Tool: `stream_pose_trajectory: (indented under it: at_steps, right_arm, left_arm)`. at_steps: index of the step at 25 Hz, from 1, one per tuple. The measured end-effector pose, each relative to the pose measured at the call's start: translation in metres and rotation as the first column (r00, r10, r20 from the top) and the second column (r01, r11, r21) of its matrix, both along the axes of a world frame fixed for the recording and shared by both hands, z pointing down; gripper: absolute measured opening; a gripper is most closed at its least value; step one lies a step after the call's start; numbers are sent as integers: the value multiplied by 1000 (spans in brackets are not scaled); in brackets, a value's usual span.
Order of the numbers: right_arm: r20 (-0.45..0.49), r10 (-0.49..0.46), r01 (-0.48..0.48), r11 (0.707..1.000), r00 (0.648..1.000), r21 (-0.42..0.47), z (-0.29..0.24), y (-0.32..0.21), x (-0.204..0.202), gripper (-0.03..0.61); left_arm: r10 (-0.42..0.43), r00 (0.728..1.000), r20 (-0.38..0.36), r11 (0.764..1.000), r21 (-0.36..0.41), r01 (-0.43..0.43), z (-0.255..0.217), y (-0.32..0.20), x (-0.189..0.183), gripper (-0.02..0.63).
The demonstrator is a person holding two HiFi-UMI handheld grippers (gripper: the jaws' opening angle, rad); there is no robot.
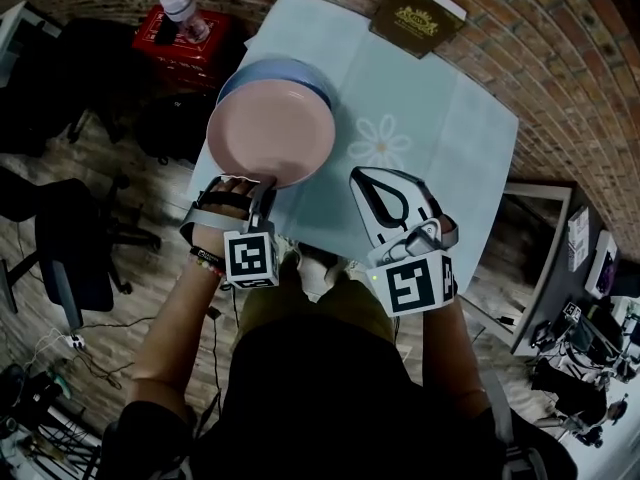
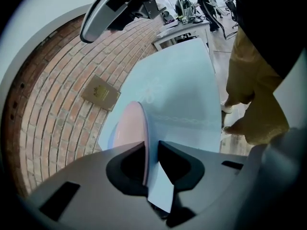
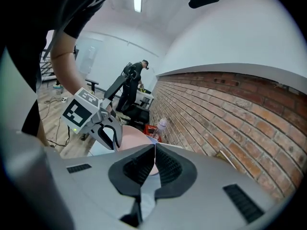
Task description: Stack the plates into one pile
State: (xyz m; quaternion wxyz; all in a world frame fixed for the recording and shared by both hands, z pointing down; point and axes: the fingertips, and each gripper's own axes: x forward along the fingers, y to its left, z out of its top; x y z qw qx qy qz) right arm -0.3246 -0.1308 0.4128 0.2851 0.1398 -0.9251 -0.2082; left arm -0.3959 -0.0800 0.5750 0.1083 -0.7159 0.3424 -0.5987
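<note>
A pink plate [image 1: 270, 133] lies on top of a blue plate [image 1: 303, 71] at the left side of the pale blue table [image 1: 450, 128]. My left gripper [image 1: 262, 184] is at the pink plate's near rim. In the left gripper view the pink plate [image 2: 128, 128] has its rim between the jaws of my left gripper [image 2: 151, 150]; it lies against the left jaw, with a gap to the right jaw. My right gripper [image 1: 366, 180] hovers over the table to the right of the plates. In the right gripper view my right gripper [image 3: 154, 152] has its jaws shut together on nothing.
A brown book [image 1: 417, 15] lies at the table's far edge. A red crate [image 1: 180, 36] with a bottle stands on the floor at the far left. Black office chairs [image 1: 70, 258] stand to the left, and a desk [image 1: 540, 258] to the right.
</note>
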Motion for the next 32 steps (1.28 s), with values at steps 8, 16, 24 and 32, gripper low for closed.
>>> stream_pose_trajectory:
  at_steps: [8,16,24,32]
  right_arm:
    - [-19,-23,23,1000,1000,-2,3,3,-8,34]
    - [-31,-31,32,999,999,6,1,6,-14,34]
    - [-38,-45,45,999,998,-1,5,11,-23,34]
    - [-41,-50,50,999,998,-3,5,14,-29,34]
  left_arm:
    - [-43,999,-33,999,1,43,2,-3,-7,83]
    - [-88,995,-53,996,-36,87,11,6,-19,158]
    - [-109,991,-72,994,-31,107,9,6,-28,158]
    - [-144,985,-99,989,-31,141,8,5,-39,158]
